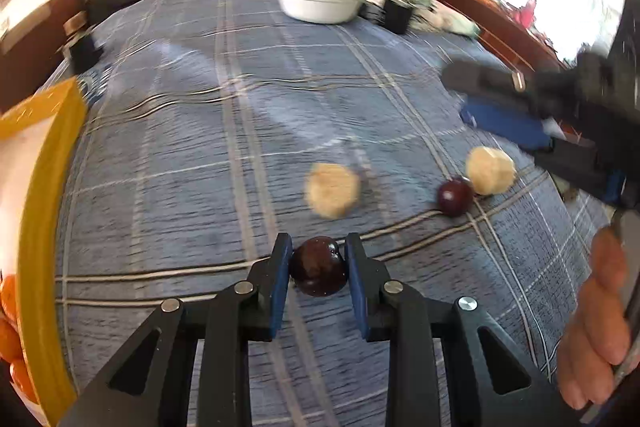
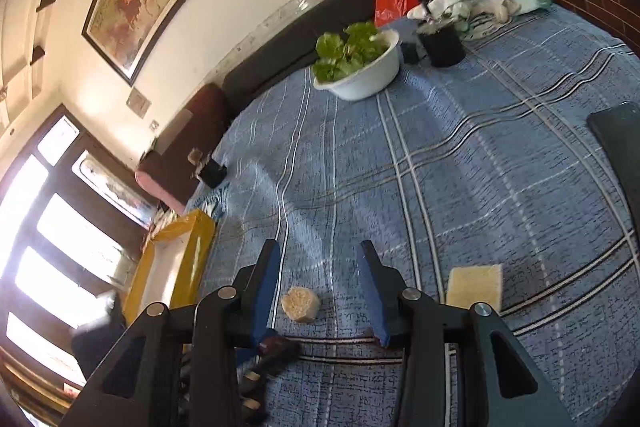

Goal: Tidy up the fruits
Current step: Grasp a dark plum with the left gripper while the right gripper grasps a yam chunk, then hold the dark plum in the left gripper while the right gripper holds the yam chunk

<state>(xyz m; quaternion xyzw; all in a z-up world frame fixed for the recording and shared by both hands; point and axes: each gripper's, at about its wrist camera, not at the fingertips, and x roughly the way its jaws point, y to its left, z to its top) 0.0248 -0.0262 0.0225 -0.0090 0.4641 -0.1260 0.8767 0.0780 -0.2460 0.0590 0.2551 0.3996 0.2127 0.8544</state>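
Left wrist view puts a dark plum [image 1: 319,266] squarely between the blue pads of the left gripper [image 1: 319,259], and the jaws pinch it from both sides low on the blue plaid bedspread [image 1: 200,131]. A round fruit has no long axis to line up, so the grip looks fair as it stands. What the coming move turns on is where the fruit goes: the yellow tray [image 1: 52,227], with orange fruit [image 1: 10,331] already showing in it, lies at the left edge of the bedspread, close beside this gripper and well apart from the other. Open cloth lies between the jaws and the tray rim, so the carry should be clear once the plum is lifted over that rim.

1 more plum [image 1: 455,195] sits toward the right, touching a pale cut piece [image 1: 490,171], perhaps banana; blur leaves that unsure. Another pale piece [image 1: 333,190] lies just beyond the held plum.

Right gripper [image 2: 318,291] stands spread and empty above 1 pale piece [image 2: 301,303], nearer those right-hand items
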